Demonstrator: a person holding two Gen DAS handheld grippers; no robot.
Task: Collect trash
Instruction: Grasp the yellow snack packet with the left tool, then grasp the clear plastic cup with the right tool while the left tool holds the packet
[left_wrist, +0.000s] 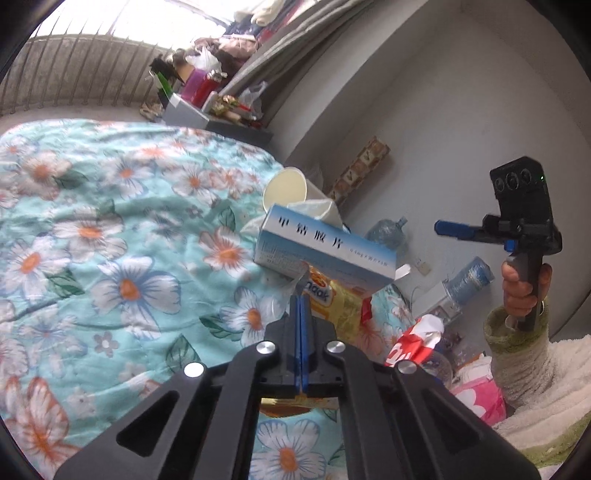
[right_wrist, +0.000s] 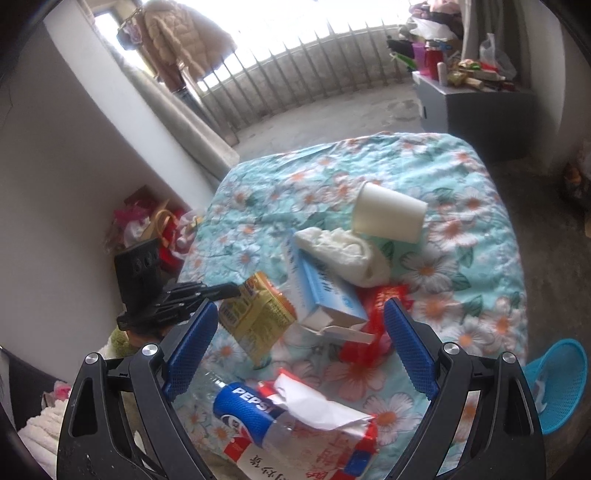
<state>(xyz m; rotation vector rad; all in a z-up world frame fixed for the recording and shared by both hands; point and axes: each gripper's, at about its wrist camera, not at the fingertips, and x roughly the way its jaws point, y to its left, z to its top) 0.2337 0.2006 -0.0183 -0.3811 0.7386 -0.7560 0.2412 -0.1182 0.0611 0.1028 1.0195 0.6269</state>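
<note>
Trash on your left feed: where does it sit?

Right at my left claw (left_wrist: 301, 291). Its blue pads are pressed together, and as far as I can tell they pinch the edge of the yellow snack packet (left_wrist: 340, 299). A blue-and-white medicine box (left_wrist: 325, 251) lies just beyond the tips, with a paper cup (left_wrist: 286, 190) on its side further out. All of it is on the bed (left_wrist: 110, 221). Off to the right, clear of the pile, a hand (left_wrist: 522, 291) holds up my right claw (left_wrist: 452, 229).

And the right feed?

That claw is spread wide, with nothing touching either pad. A Pepsi bottle (right_wrist: 247, 406) and a torn white wrapper (right_wrist: 317, 406) lie below, between its fingers. The box and packet are just ahead of the tips, and a crumpled tissue (right_wrist: 343, 254) is past them, beside the cup. A blue basket (right_wrist: 557, 384) stands off the bed, to the right of the claw.
</note>
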